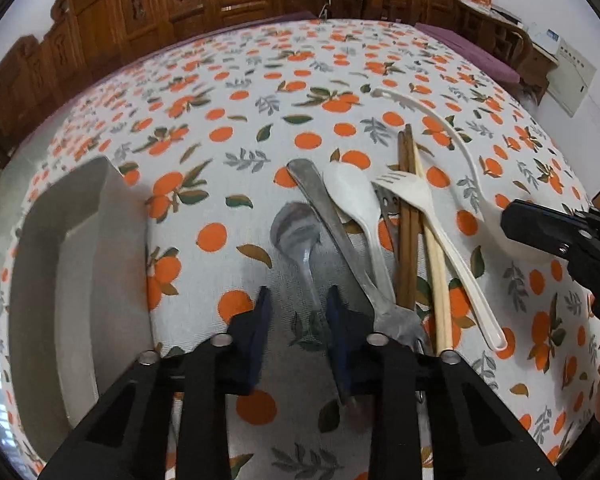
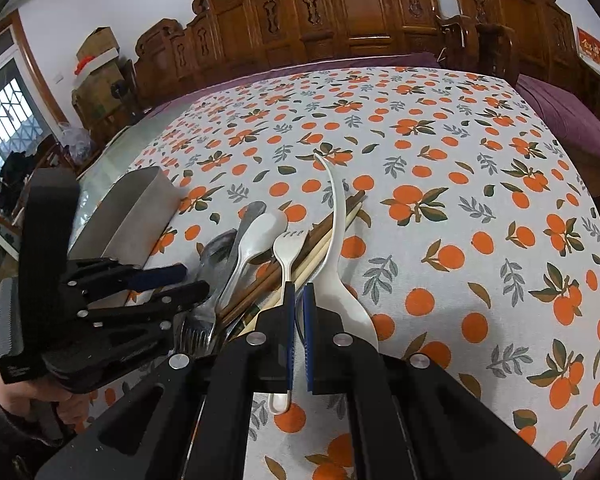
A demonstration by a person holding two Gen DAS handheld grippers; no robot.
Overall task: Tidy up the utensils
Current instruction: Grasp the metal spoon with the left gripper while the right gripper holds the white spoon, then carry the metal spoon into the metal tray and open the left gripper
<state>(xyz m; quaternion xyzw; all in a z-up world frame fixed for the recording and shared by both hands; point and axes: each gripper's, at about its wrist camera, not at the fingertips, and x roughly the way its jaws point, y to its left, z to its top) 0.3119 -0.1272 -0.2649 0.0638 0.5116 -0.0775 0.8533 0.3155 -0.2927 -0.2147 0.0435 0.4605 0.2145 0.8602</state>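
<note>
Blue-padded fingers of the left gripper (image 1: 298,312) fill the near edge of the left wrist view, standing a little apart astride the handle of a metal spoon (image 1: 298,232); whether the pads press on it I cannot tell. Just right of that spoon lie a metal fork (image 1: 340,240), a white spoon (image 1: 358,204), a white fork (image 1: 432,224), brown chopsticks (image 1: 406,216), a pale chopstick (image 1: 432,252) and a long white ladle (image 1: 464,160), all heaped on the orange-print tablecloth (image 1: 220,100). At the left sits a grey tray (image 1: 120,260). The right gripper (image 1: 548,232) enters at the right edge. From the right wrist view, the right gripper (image 2: 298,292) sits nearest, its jaws nearly together on the white fork (image 2: 287,252), whose handle runs between the pads. The white ladle (image 2: 342,240) lies just right, the chopsticks (image 2: 320,236) under it. At the left, a hand (image 2: 24,396) holds the left gripper (image 2: 180,280) over the metal spoon (image 2: 216,252), with the grey tray (image 2: 140,208) beyond.
</note>
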